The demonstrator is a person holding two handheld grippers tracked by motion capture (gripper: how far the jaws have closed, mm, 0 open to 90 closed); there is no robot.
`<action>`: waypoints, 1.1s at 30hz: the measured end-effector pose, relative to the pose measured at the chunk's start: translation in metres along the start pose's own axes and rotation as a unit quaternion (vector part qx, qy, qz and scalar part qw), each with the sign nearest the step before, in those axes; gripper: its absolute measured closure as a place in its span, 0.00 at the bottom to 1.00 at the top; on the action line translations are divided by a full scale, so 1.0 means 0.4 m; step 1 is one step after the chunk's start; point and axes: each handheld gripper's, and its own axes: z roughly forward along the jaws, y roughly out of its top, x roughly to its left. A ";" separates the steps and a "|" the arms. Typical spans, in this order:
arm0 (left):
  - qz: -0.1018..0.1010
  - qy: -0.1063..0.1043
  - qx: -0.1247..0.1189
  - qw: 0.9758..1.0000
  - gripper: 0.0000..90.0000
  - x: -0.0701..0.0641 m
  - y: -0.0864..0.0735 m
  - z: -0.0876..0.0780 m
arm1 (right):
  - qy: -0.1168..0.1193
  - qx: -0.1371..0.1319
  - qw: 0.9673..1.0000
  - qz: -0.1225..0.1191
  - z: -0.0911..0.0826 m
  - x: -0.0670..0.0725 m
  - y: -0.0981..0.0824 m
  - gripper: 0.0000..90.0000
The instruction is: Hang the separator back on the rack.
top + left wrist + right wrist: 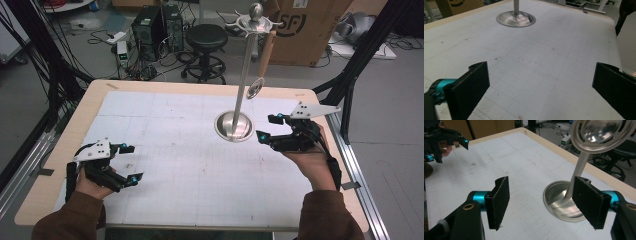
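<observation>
Right now the right gripper point(266, 128) sits just beside the round base of the metal stand point(233, 126), on the far right part of the white mat point(165, 150). Its jaws stand apart with nothing between them; in the right gripper view the stand's thin pole point(579, 168) rises just past the far jaw, not inside the gap. The left gripper point(130, 162) rests low at the near left of the mat, well apart from the stand, jaws spread wide and empty too.

Hanging from the hooked ring at the stand's top is a spoon point(261, 65) with a wooden handle; its shiny bowl point(599, 133) dangles beside the pole, above the right gripper.

I'd judge the spoon light and stiff, but free to swing on its hook, so a nudge would set it rocking. The polished bowl looks slippery and curved, a poor place to pinch. The wooden handle seems the better hold: straight, less slick, wide enough for the pads to close across it. The stand looks top-heavy on a smooth base, so a sideways pull on the spoon could tip or slide it; lifting up off the hook seems safer.
</observation>
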 end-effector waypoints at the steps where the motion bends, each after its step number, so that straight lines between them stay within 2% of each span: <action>1: 0.000 0.000 0.000 1.000 0.02 0.000 0.000 0.001 | 0.000 0.002 1.000 0.001 0.002 0.001 -0.007 0.32; 19: 0.001 -0.001 -0.001 1.000 0.02 -0.001 0.000 0.000 | 0.003 0.007 1.000 0.026 0.034 0.011 -0.116 0.28; 33: -0.004 0.001 -0.002 1.000 0.02 0.002 0.000 0.004 | 0.004 0.012 0.999 0.041 0.055 0.015 -0.171 0.23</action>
